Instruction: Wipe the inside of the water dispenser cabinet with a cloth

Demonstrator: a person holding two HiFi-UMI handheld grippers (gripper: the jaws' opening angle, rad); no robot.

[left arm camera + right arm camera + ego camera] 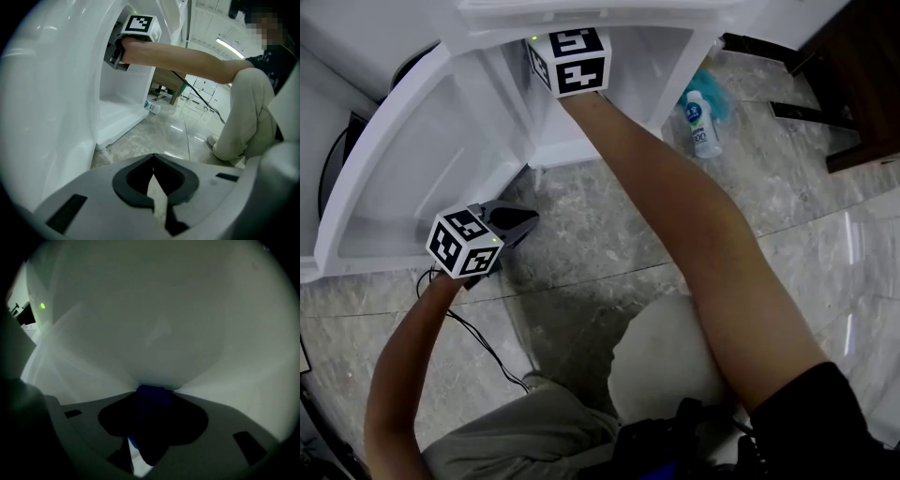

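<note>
The white water dispenser cabinet stands with its door swung out to the left. My right arm reaches into the cabinet; only the gripper's marker cube shows at the opening, also seen from the left gripper view as the cube. In the right gripper view my right gripper is shut on a dark blue cloth, which presses against the white inner wall. My left gripper hangs outside by the door's lower edge, jaws shut and empty.
A white bottle with a blue label lies on the marble floor beside something teal, right of the cabinet. Dark wooden furniture stands at the far right. A thin black cable trails over the floor near my knee.
</note>
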